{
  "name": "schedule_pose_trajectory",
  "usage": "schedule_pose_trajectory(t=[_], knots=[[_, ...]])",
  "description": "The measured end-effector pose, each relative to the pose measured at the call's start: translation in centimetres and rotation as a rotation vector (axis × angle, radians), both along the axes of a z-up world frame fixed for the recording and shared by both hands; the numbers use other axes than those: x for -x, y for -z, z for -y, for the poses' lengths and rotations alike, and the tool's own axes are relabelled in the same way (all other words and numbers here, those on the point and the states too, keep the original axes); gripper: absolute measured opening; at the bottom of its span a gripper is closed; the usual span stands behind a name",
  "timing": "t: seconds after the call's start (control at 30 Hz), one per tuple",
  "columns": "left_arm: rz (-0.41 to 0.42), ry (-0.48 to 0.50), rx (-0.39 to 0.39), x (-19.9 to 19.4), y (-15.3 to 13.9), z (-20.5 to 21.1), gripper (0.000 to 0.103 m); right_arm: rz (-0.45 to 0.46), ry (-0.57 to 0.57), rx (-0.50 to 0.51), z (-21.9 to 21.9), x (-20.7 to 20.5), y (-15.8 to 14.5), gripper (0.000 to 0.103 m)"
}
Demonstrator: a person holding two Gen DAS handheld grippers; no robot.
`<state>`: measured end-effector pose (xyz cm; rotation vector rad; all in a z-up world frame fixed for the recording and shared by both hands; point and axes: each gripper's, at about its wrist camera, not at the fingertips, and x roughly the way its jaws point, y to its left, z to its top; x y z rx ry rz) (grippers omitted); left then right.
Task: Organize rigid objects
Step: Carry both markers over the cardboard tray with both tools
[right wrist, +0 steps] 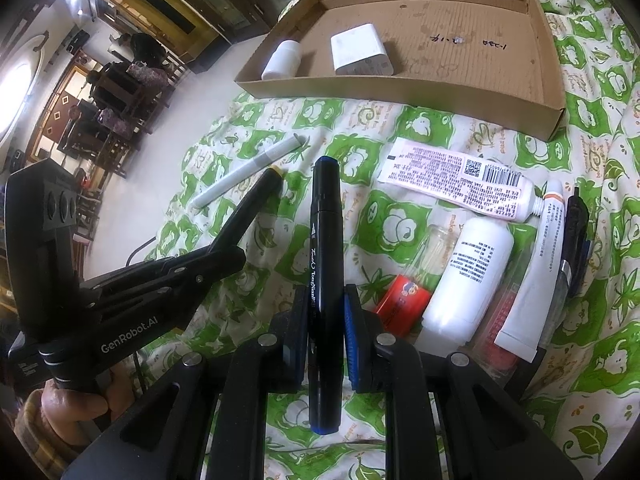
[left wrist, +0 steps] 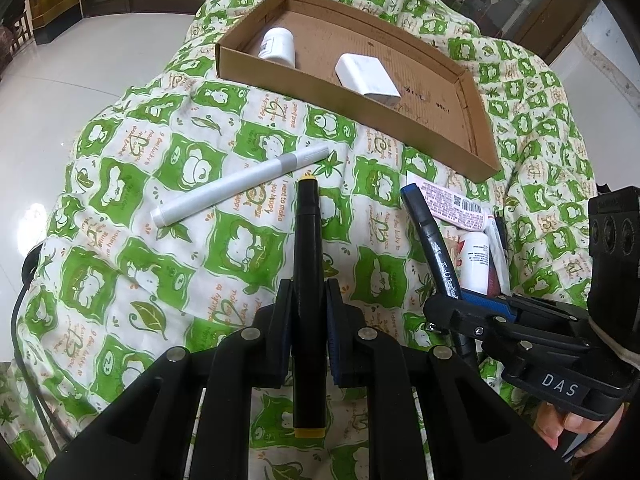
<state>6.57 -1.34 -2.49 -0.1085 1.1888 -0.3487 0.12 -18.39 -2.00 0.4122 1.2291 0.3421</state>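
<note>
box [left wrist: 472, 136] behind markers | bottle [left wrist: 277, 43] left of adapter [left wrist: 366, 77], both in box | tube [right wrist: 456, 178] before box

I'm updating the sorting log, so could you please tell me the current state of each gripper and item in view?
left gripper: shut on yellow-capped marker, lifted.
right gripper: shut on blue-capped marker, lifted.
cardboard tray: open, mostly bare.
white bottle: lying in tray.
white box: lying in tray.
grey marker: capped, lying on cloth.
pink tube: capped, lying on cloth.
</note>
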Motion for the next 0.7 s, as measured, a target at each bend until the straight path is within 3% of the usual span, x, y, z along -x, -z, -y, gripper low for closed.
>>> schedule_pose_trajectory(t=[0.2, 0.43, 0.7], knots=[[0.023, -0.023, 0.050, 0.8, -1.6, -1.3, 0.012, 0.010, 0.005, -0.017, 0.3, 0.0, -0.4, 0.015], [0.042, -0.065, 0.038, 1.3, -3.2, -2.4, 0.012, 0.027, 0.013, -0.034, 0.5, 0.2, -1.0, 0.015], [0.077, -0.049, 0.022, 1.6, -5.1, -1.4, 0.012, 0.062, 0.027, -0.037, 0.8, 0.4, -1.7, 0.015]])
